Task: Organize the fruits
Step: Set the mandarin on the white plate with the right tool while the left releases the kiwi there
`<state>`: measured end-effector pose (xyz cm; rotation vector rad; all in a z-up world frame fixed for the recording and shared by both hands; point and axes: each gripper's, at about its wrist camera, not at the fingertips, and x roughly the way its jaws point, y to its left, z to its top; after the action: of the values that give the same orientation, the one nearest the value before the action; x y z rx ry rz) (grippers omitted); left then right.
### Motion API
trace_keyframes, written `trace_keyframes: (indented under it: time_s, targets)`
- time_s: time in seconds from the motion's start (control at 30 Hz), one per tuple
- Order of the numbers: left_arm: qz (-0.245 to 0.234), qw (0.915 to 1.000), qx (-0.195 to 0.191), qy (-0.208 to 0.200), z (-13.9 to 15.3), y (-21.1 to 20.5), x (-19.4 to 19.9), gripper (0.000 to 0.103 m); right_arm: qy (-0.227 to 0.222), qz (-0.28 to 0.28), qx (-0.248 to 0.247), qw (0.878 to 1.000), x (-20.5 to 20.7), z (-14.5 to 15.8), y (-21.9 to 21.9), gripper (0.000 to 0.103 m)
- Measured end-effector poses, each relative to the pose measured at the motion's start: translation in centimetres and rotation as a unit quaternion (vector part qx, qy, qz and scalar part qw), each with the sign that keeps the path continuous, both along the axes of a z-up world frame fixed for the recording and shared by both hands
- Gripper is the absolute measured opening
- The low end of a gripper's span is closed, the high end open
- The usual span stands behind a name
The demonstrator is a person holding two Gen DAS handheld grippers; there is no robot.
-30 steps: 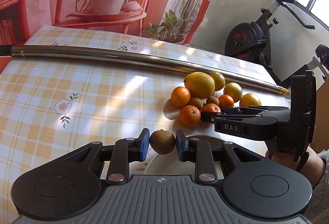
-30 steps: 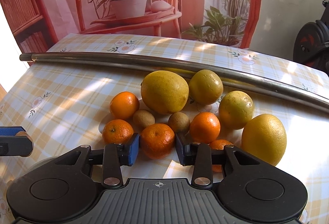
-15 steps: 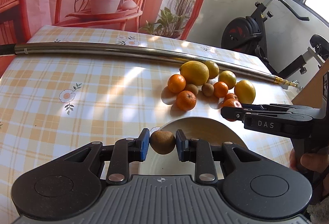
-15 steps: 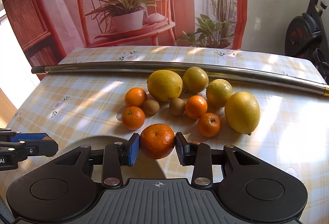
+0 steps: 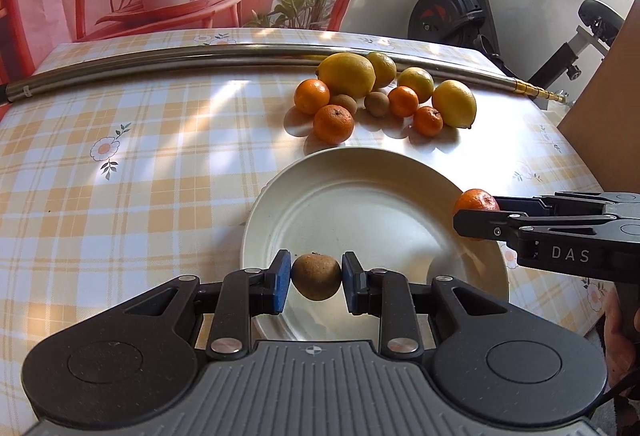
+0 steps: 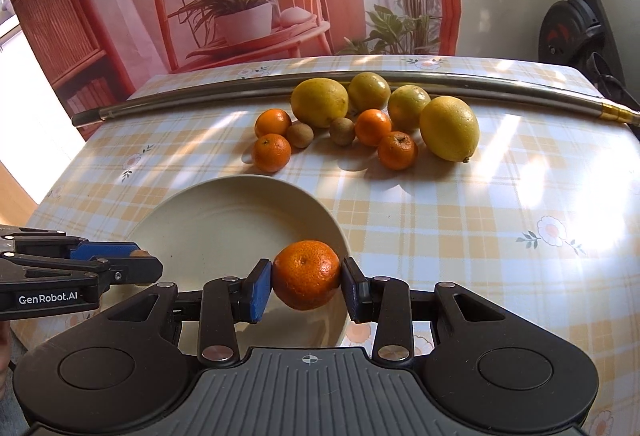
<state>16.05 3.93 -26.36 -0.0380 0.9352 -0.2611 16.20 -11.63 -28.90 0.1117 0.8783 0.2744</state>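
My left gripper [image 5: 316,277] is shut on a brown kiwi [image 5: 316,276], held above the near part of a white plate [image 5: 360,188]. My right gripper [image 6: 306,281] is shut on a tangerine [image 6: 306,274] over the plate's [image 6: 192,220] near right rim. In the left wrist view the right gripper [image 5: 476,212] comes in from the right with the tangerine [image 5: 474,198] at the plate's edge. In the right wrist view the left gripper's fingers [image 6: 108,252] show at the left. Beyond the plate lies a cluster of lemons [image 6: 448,128], tangerines [image 6: 272,152] and kiwis [image 6: 342,131].
A long metal pole [image 5: 160,60] lies across the far side of the checked tablecloth [image 5: 120,176]. A backdrop with a red chair and potted plant [image 6: 240,8] hangs behind. An exercise bike [image 5: 480,8] stands at the far right. A brown board [image 5: 604,116] rises beside the table's right edge.
Both grippers have pulled back toward me and risen from the fruit cluster. The right one lifted the tangerine off the table. Both now hover over the plate.
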Motion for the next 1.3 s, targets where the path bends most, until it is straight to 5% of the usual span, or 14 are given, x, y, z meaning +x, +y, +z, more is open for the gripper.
trace_keyframes:
  time_s: [0.8, 1.3]
  targets:
    - [0.004, 0.9989, 0.047, -0.002, -0.9, -0.5, 0.1, 0.029, 0.027, 0.020, -0.012, 0.999, -0.8, -1.3, 1.1, 0.035]
    - [0.010, 0.9996, 0.021, -0.014, 0.0, 0.0, -0.3, 0.039, -0.001, 0.004, 0.021, 1.000, -0.8, 0.5, -0.3, 0.039]
